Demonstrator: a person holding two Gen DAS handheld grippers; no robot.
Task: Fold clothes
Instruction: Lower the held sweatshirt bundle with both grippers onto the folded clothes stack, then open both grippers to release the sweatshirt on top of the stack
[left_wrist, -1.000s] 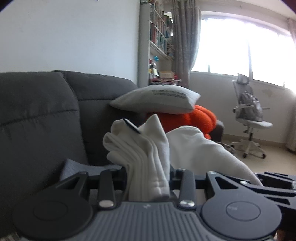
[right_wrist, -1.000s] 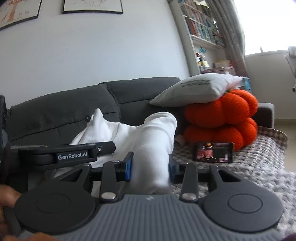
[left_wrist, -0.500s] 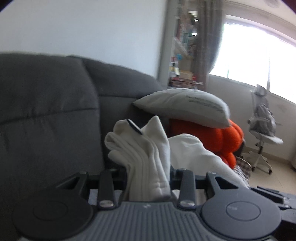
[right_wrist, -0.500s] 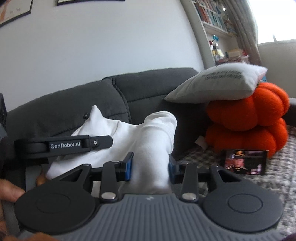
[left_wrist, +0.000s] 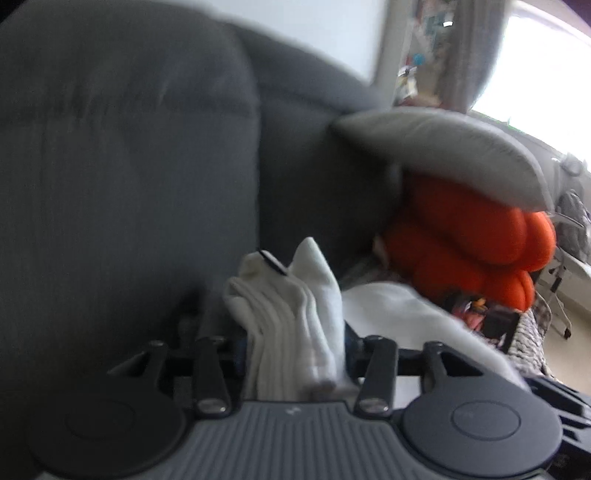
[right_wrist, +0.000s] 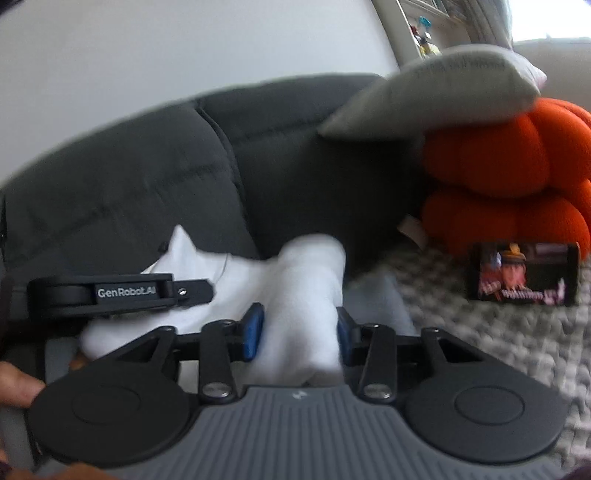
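Between both grippers' just-widening jaws — left gripper (left_wrist: 293, 347), right gripper (right_wrist: 299, 332) — the white garment (right_wrist: 306, 295) sits barely pinched; it may slip unfolded.

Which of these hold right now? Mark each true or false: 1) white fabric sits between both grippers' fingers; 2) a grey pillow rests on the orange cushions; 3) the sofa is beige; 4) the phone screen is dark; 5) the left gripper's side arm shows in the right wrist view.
1) True: the white garment sits between the fingers of the left gripper and the right gripper, whose jaws have just been opening.
2) True: the grey pillow rests on the orange cushions.
3) False: the sofa is dark grey.
4) False: the phone shows a lit picture.
5) True.
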